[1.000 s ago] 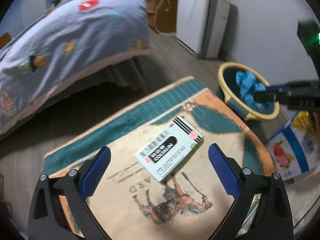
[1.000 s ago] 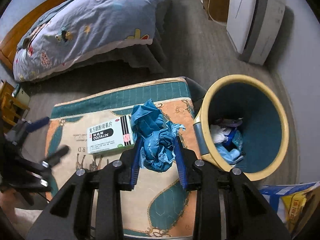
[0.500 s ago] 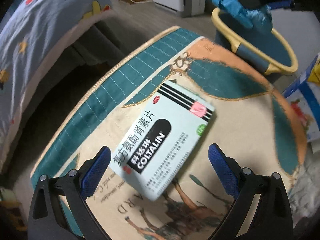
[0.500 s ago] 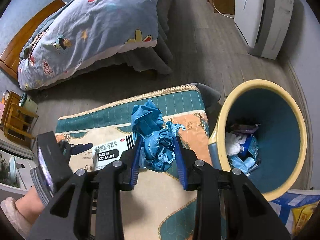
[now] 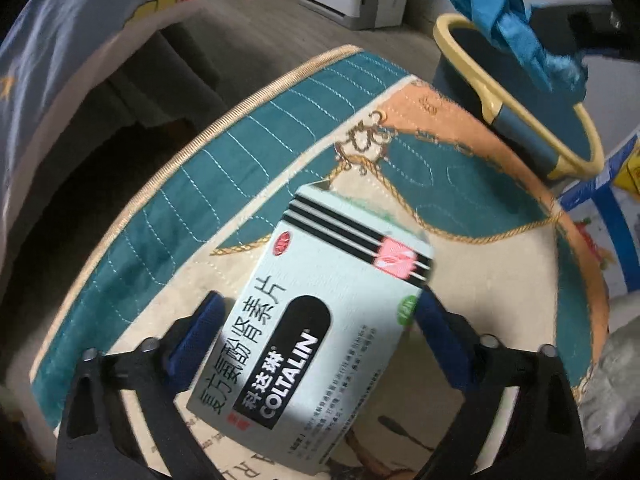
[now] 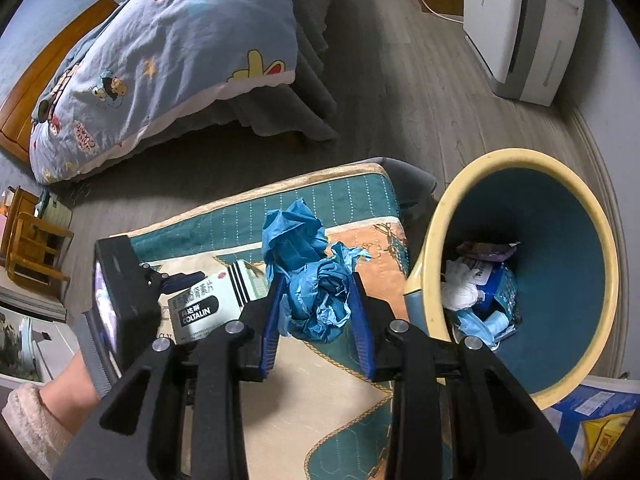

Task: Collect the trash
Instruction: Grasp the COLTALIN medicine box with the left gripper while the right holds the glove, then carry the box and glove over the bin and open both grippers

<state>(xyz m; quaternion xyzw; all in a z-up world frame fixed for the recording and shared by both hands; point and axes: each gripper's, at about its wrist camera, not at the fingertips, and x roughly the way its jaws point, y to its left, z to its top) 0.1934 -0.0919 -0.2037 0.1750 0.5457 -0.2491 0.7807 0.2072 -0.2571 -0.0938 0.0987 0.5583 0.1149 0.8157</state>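
A pale green COLTALIN medicine box (image 5: 320, 320) lies on the patterned cushion (image 5: 248, 152). My left gripper (image 5: 318, 326) is open, its blue pads on either side of the box; I cannot tell if they touch it. My right gripper (image 6: 316, 304) is shut on a crumpled blue plastic wad (image 6: 308, 280) and holds it above the cushion, left of the yellow-rimmed blue bin (image 6: 600, 248). The wad (image 5: 512, 28) and bin (image 5: 492, 92) also show in the left wrist view. The box (image 6: 200, 308) and left gripper show in the right wrist view.
The bin holds white and blue trash (image 6: 480, 300). A bed with a blue quilt (image 6: 168, 60) stands behind the cushion. A white appliance (image 6: 524, 28) stands by the wall. A blue and white carton (image 5: 608, 224) lies right of the cushion.
My left gripper has come down over the medicine box, which now lies between its pads. My right gripper keeps the blue wad and has shifted slightly back from the bin.
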